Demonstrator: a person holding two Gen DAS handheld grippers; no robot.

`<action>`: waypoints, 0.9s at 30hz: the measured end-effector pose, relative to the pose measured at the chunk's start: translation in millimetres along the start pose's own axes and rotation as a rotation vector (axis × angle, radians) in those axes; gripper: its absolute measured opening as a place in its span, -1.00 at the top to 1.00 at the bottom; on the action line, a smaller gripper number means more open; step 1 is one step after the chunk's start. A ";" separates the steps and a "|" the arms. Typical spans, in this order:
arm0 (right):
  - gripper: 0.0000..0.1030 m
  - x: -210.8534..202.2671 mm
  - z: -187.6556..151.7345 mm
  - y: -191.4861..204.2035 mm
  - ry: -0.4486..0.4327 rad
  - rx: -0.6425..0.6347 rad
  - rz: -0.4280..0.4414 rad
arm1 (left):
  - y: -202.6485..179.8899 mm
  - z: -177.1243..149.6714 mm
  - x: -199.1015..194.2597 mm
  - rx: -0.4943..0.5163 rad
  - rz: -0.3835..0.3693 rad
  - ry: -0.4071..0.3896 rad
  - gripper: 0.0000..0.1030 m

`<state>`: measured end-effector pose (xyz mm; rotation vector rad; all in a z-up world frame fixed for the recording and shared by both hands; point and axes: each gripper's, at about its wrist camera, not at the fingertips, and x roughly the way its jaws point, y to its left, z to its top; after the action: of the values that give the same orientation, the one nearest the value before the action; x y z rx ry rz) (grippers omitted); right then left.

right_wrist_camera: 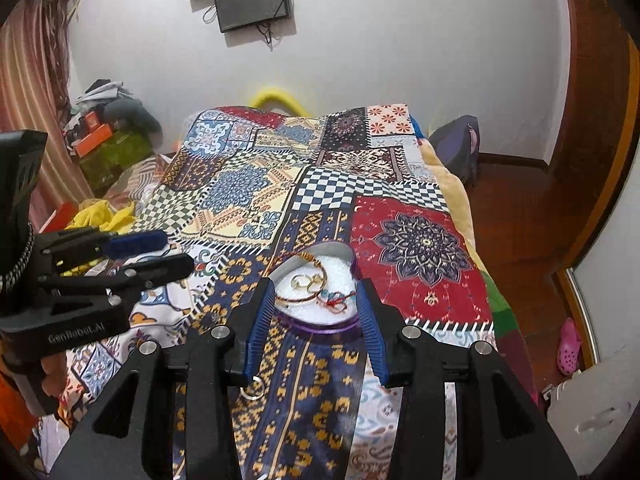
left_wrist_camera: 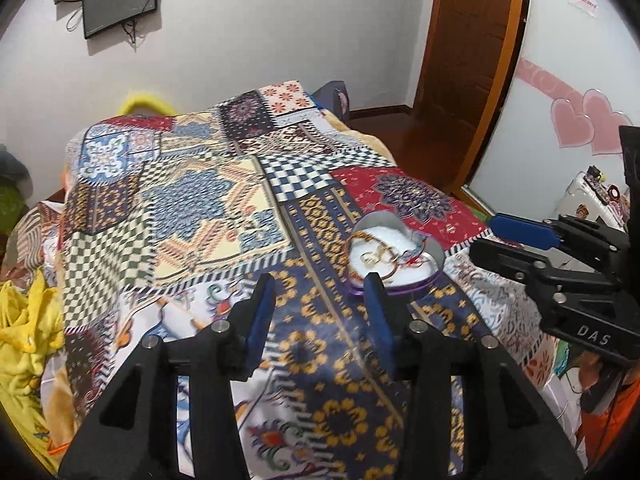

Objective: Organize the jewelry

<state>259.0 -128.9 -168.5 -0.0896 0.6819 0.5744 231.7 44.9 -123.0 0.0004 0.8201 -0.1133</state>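
A heart-shaped purple tin [left_wrist_camera: 434, 276] [right_wrist_camera: 320, 326] with a white lining lies open on the patterned bedspread [left_wrist_camera: 192, 200] [right_wrist_camera: 256, 200]. It holds gold rings [left_wrist_camera: 370, 257] [right_wrist_camera: 306, 280] and red and brown cord bracelets [left_wrist_camera: 400, 262] [right_wrist_camera: 320, 298]. A silver ring [right_wrist_camera: 253, 389] lies on the spread near the right gripper's left finger. My left gripper [left_wrist_camera: 320, 292] is open and empty, just left of the tin; it shows in the right wrist view [right_wrist_camera: 176, 252]. My right gripper [right_wrist_camera: 316, 300] is open and empty, fingers on either side of the tin's near edge; it shows in the left wrist view [left_wrist_camera: 484, 236].
Yellow cloth [left_wrist_camera: 28, 320] lies off the bed's left side. Boxes and clutter [right_wrist_camera: 108, 140] stand at the far left. A wooden door [left_wrist_camera: 472, 40] and wooden floor [right_wrist_camera: 516, 216] are to the right. Screens [right_wrist_camera: 252, 0] hang on the far wall.
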 end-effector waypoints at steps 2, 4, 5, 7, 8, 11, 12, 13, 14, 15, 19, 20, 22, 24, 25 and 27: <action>0.25 1.8 -3.8 1.9 0.010 -0.006 0.001 | 6.6 -5.6 -0.7 -0.008 0.006 0.017 0.12; 0.25 6.0 -9.9 4.8 0.027 -0.010 0.002 | 11.8 -12.3 -1.1 -0.015 0.010 0.034 0.13; 0.25 8.4 -13.4 6.3 0.038 -0.010 0.005 | 14.9 -17.6 -1.0 -0.016 0.014 0.047 0.13; 0.25 13.1 -20.9 8.9 0.062 -0.010 0.013 | 19.4 -25.5 0.2 -0.017 0.019 0.064 0.12; 0.25 19.1 -25.6 11.1 0.084 -0.010 0.020 | 22.1 -30.8 1.0 -0.019 0.020 0.078 0.13; 0.25 30.2 -37.8 20.9 0.132 -0.015 0.039 | 26.0 -42.5 1.0 -0.023 0.014 0.092 0.12; 0.25 33.4 -40.8 22.7 0.148 -0.017 0.043 | 26.9 -46.6 1.0 -0.022 0.011 0.097 0.12; 0.25 38.4 -44.4 25.8 0.168 -0.024 0.048 | 27.4 -49.5 1.7 -0.022 0.009 0.101 0.13; 0.25 42.6 -48.1 28.6 0.185 -0.030 0.051 | 27.6 -53.2 2.7 -0.021 0.005 0.108 0.13; 0.25 46.6 -51.1 31.3 0.200 -0.036 0.054 | 27.7 -55.9 3.9 -0.021 0.001 0.113 0.12; 0.25 55.0 -60.7 38.1 0.236 -0.044 0.058 | 25.3 -65.6 10.3 -0.015 -0.016 0.140 0.12; 0.25 55.2 -61.1 39.0 0.235 -0.044 0.058 | 24.1 -67.8 12.8 -0.015 -0.022 0.147 0.12; 0.25 54.3 -60.6 40.1 0.228 -0.048 0.055 | 22.4 -70.4 16.2 -0.013 -0.032 0.154 0.13; 0.25 55.7 -59.1 42.2 0.221 -0.056 0.057 | 21.4 -72.5 19.9 -0.015 -0.043 0.161 0.12; 0.25 56.2 -58.5 43.1 0.217 -0.061 0.056 | 20.5 -73.3 22.2 -0.017 -0.055 0.168 0.12; 0.28 58.9 -58.1 45.5 0.216 -0.076 0.057 | 18.6 -74.5 24.5 -0.021 -0.068 0.173 0.12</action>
<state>238.8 -78.0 -245.4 -0.2059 0.8746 0.6509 195.8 64.2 -192.5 -0.0376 0.9946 -0.1703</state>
